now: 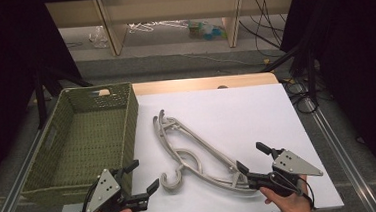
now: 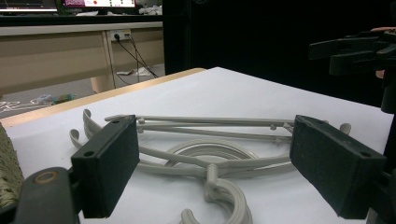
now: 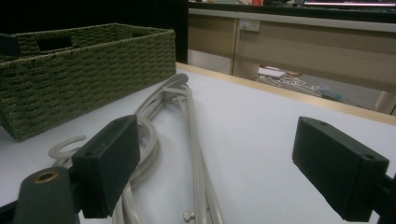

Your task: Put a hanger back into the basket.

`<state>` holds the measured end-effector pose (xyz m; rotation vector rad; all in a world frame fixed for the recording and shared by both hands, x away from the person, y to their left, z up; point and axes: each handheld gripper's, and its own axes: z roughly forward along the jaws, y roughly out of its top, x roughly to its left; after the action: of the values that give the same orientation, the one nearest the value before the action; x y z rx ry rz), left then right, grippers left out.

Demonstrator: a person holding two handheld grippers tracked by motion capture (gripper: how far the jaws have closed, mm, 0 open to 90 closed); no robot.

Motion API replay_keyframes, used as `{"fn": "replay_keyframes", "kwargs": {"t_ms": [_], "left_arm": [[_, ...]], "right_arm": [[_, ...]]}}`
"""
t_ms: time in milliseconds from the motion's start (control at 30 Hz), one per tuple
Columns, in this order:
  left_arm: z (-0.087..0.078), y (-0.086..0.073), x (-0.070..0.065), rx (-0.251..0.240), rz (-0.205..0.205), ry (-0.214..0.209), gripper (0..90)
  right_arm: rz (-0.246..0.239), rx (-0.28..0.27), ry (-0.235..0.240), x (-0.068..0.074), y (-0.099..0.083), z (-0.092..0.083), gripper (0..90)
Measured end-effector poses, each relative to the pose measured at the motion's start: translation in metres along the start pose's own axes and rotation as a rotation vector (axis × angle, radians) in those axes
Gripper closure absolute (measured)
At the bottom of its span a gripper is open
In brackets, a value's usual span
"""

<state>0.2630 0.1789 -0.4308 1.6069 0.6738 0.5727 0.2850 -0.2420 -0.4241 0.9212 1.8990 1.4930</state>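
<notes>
Honestly can't read any text, label, brand or number anywhere here, and the lit screens at the top edge of both gripper views are way too blurry to make out.

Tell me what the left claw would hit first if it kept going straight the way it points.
Most likely the hangers: they lie on the white table top right ahead of the open left claw, hook end nearest. The claw may ride slightly above them, so it could pass over; height is hard to judge.

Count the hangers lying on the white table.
2, it seems: beige hangers stacked on each other in the middle of the table, right of the green basket, hooks toward the person. Another could hide beneath.
</notes>
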Motion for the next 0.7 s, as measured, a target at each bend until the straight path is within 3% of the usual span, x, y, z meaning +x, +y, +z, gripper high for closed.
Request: {"fn": "replay_keyframes", "kwargs": {"t_ms": [500, 533, 633, 700], "left_arm": [[0.000, 0.000, 0.000, 0.002, 0.019, -0.001, 15.6], [0.001, 0.000, 0.000, -0.017, 0.012, -0.012, 15.6], [0.000, 0.000, 0.000, 0.007, 0.022, 0.001, 15.6], [0.000, 0.000, 0.000, 0.005, 0.024, 0.001, 15.6]], "right_arm": [[0.000, 0.044, 0.027, 0.002, 0.003, 0.003, 16.7], [-0.009, 0.054, 0.034, 0.002, 0.003, 0.004, 16.7], [-0.045, 0.077, 0.047, 0.006, 0.006, 0.010, 16.8], [-0.043, 0.090, 0.062, 0.008, 0.007, 0.013, 16.8]]}}
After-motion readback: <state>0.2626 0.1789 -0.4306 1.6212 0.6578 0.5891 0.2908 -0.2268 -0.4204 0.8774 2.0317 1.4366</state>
